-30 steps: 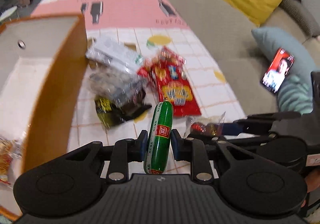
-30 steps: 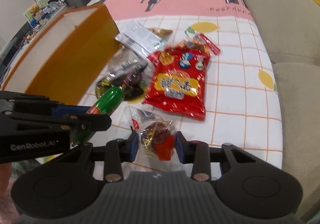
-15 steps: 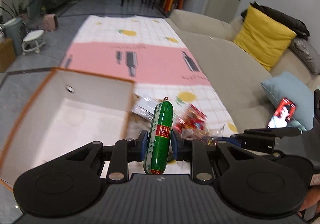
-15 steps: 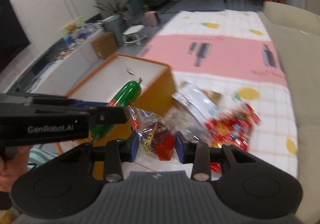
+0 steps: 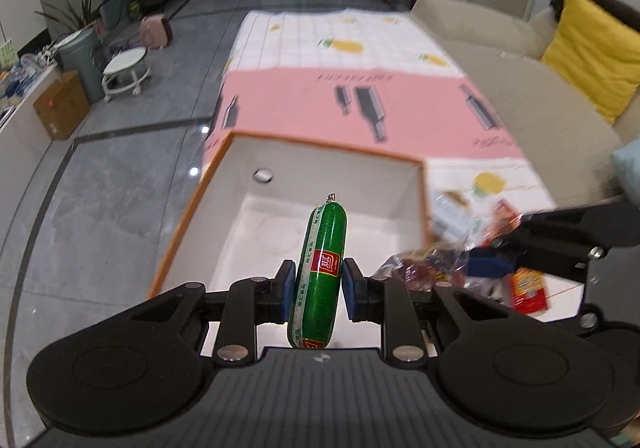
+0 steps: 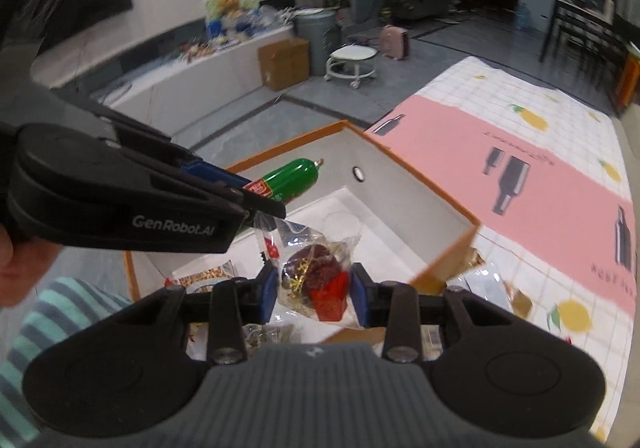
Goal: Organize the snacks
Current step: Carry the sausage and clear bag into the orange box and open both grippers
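Left wrist view: the left claw clenched the green sausage over the orange-rimmed box; lowering before release seemed wise.

Right wrist view: the right claw gripped a clear candy packet above the same box, best dropped clear of its wall.

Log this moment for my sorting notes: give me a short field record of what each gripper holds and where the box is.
left gripper: shut on green sausage, above the box
right gripper: shut on clear snack bag, above the box
box: orange-edged, white inside, open top, on the patterned cloth
box contents: some snack packets at the near end
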`<state>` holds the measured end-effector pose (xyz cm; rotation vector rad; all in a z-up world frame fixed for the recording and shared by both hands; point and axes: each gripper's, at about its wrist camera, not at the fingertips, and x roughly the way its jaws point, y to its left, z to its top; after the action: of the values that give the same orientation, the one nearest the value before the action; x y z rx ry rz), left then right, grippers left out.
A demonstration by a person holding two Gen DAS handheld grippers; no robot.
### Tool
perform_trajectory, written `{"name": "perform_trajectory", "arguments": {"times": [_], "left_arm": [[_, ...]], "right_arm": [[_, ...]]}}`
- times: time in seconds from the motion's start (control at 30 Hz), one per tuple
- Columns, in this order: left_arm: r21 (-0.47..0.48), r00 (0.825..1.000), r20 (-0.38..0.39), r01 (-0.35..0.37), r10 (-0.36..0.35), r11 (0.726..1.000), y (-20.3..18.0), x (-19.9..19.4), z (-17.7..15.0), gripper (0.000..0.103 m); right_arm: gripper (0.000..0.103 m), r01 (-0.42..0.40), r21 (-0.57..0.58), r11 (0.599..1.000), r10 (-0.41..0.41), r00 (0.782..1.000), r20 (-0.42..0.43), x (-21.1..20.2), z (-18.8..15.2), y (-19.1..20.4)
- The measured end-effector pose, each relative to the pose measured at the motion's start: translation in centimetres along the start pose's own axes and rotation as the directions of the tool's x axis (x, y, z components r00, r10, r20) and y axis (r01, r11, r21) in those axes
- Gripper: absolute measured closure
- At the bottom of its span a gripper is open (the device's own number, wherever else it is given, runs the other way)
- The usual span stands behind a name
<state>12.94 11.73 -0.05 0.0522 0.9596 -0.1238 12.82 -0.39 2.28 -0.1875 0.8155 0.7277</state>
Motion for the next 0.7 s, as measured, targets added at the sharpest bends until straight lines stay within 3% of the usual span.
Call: {"name": "perform_trajectory", "arguments": {"times": [0.17, 0.43, 0.7], "left_arm": [[0.030, 0.995, -0.095, -0.015, 0.018, 0.999, 1.4, 2.9, -0.7, 0.076], [0.169, 0.978, -0.201, -0.024, 0.058, 0.985, 1.2, 6.6, -2.7, 0.076], [0.158, 0.968, -0.250, 0.011, 0.029, 0.987, 2.1, 8.0, -3.6, 0.076]], "right_arm": [[0.068, -0.014, -0.120, 0.993, 0.002, 0.995, -0.098, 3.7, 0.5, 0.9], [0.068, -0.052, -0.279, 0.959, -0.020, 0.968, -0.248, 8.9, 0.3, 1.9], [0.067, -0.107, -0.314, 0.943, -0.011, 0.936, -0.351, 12.8, -0.2, 2.2]]}}
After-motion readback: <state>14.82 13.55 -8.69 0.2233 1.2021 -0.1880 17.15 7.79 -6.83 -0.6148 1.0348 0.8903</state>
